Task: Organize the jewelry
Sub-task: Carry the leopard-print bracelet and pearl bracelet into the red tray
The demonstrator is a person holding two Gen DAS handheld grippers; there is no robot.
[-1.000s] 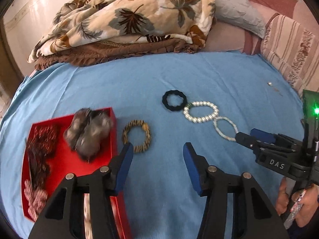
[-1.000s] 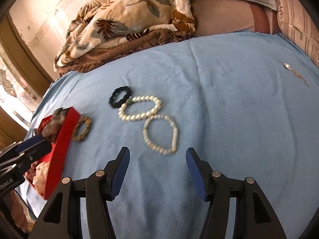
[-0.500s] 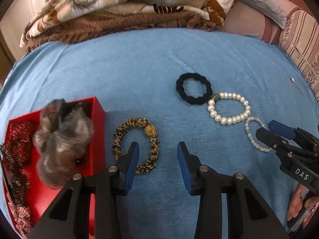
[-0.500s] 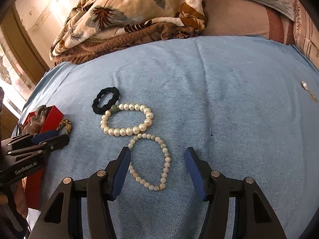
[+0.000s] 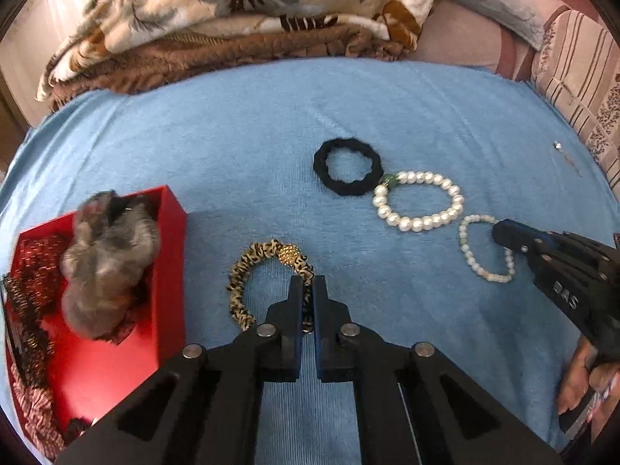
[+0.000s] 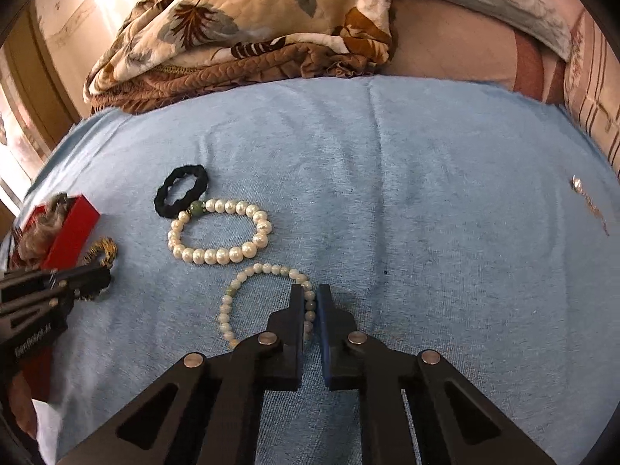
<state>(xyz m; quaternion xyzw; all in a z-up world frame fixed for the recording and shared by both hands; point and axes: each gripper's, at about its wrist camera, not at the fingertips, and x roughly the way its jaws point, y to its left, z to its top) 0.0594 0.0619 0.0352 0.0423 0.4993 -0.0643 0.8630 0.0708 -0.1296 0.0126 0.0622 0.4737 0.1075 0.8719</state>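
My left gripper [image 5: 308, 285] is shut on the right side of a leopard-print scrunchie [image 5: 248, 267] that lies on the blue bedspread, just right of a red box [image 5: 170, 232]. My right gripper [image 6: 310, 294] is shut on the right side of a small pearl bracelet [image 6: 232, 290], also seen in the left wrist view [image 5: 471, 255]. A larger pearl bracelet [image 6: 217, 250] and a black scrunchie [image 6: 180, 190] lie just beyond it. The red box holds a grey furry scrunchie [image 5: 104, 255] and several other hair ties.
A folded leaf-print quilt [image 5: 240, 19] and pillows [image 5: 496, 4] lie at the far side of the bed. A small silver pendant [image 6: 587, 203] lies far right on the bedspread. A striped cushion [image 5: 581, 73] borders the right edge.
Both grippers have moved forward and down and closed: the left onto the leopard-print scrunchie, the right onto the small pearl bracelet. Both were open a second ago.
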